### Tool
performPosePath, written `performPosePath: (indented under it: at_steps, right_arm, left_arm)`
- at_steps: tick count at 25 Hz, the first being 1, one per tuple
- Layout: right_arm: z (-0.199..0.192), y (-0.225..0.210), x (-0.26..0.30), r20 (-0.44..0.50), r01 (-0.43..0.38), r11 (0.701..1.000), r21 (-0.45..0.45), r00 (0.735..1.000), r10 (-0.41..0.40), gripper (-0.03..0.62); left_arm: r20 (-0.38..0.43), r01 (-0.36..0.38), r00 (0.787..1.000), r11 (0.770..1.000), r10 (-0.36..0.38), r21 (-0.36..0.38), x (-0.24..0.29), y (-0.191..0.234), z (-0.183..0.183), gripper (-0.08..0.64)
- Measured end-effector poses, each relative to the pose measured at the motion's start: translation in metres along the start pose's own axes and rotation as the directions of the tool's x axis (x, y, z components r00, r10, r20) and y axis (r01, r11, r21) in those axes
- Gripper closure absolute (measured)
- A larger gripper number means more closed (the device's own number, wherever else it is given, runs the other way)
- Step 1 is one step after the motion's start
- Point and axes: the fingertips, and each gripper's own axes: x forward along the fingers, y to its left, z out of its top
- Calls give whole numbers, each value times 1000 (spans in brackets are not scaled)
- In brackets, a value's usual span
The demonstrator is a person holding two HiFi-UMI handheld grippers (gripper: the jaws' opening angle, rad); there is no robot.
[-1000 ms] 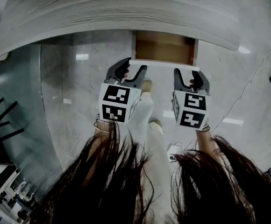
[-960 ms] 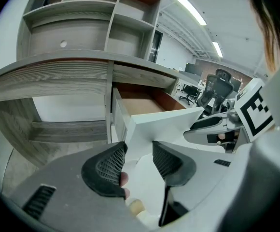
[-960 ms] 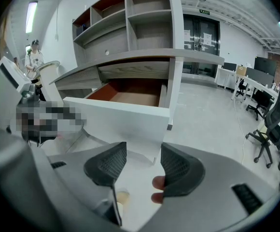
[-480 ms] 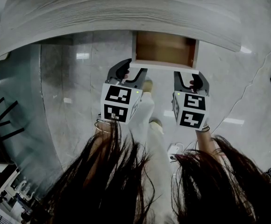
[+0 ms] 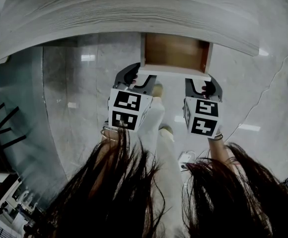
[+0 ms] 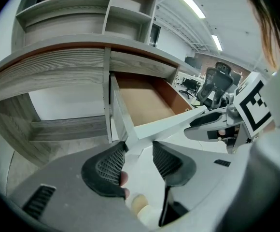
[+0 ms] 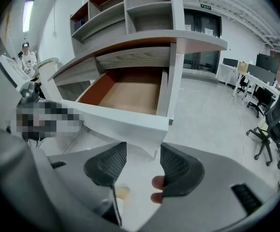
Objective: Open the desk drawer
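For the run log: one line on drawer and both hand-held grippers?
drawer: partly open | left hand-held gripper: jaws apart at front panel's left corner | right hand-held gripper: jaws apart at its right end

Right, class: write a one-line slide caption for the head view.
Open, empty desk drawer, with the left gripper and right gripper at its front.

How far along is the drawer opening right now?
Done: the drawer stands well out from under the desk, its bare brown floor showing. In hand: the left gripper and right gripper sit at the white drawer front, jaws apart astride its lower edge. Left: perhaps a last pull, if it has more travel, then backing both grippers off.
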Motion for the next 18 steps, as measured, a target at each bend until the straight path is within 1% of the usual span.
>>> performPosePath:
  at_steps: [18]
  right_arm:
    - [-7, 0, 9, -32, 0, 1000, 25, 999, 1, 383]
  left_arm:
    - [-28, 2, 1000, 1000, -1, 26, 8, 1, -8, 390]
